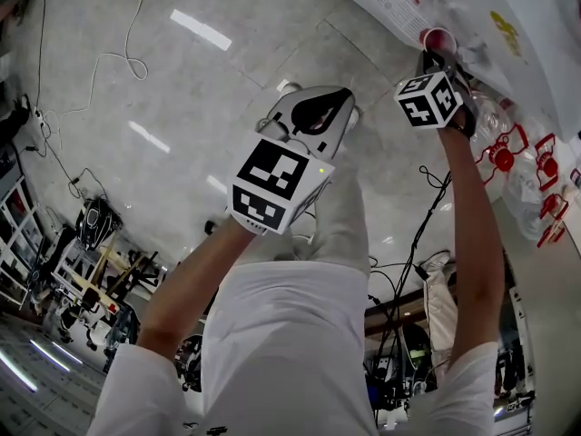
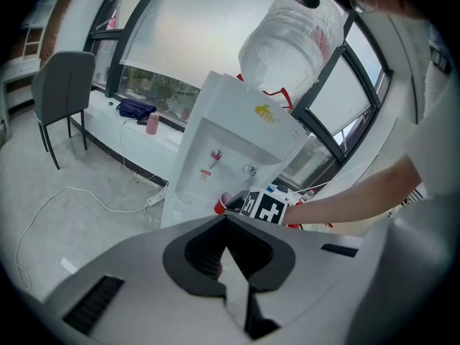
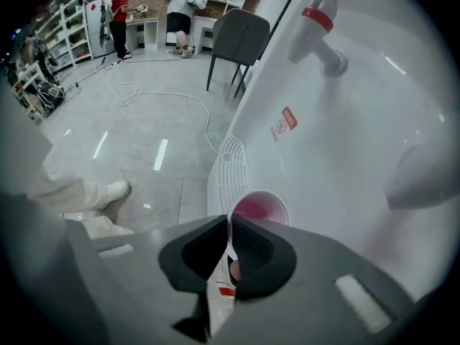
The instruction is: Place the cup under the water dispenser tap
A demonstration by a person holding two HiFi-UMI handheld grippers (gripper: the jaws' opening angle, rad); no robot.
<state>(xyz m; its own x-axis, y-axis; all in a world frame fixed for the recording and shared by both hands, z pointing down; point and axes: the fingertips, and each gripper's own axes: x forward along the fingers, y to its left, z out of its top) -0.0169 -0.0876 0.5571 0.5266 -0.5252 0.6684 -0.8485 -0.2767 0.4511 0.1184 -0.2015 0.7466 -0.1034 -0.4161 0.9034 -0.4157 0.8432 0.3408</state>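
Observation:
A red cup (image 3: 260, 208) stands over the white drip grille (image 3: 231, 165) of the water dispenser (image 3: 345, 121), below its red tap (image 3: 316, 24). My right gripper (image 3: 230, 221) is shut on the cup's near rim. In the head view the cup (image 1: 439, 39) shows just beyond the right gripper (image 1: 432, 59), against the dispenser (image 1: 508, 16). The left gripper (image 2: 226, 220) is shut with nothing in it and hangs back from the dispenser (image 2: 230, 135), looking at the cup (image 2: 221, 205). In the head view the left gripper (image 1: 343, 98) is at the middle.
A large water bottle (image 2: 291, 38) tops the dispenser. A second tap (image 3: 424, 178) is to the right of the red one. A grey chair (image 2: 63, 92) and a loose white cable (image 2: 72, 192) are on the floor to the left. People stand at far shelves (image 3: 118, 6).

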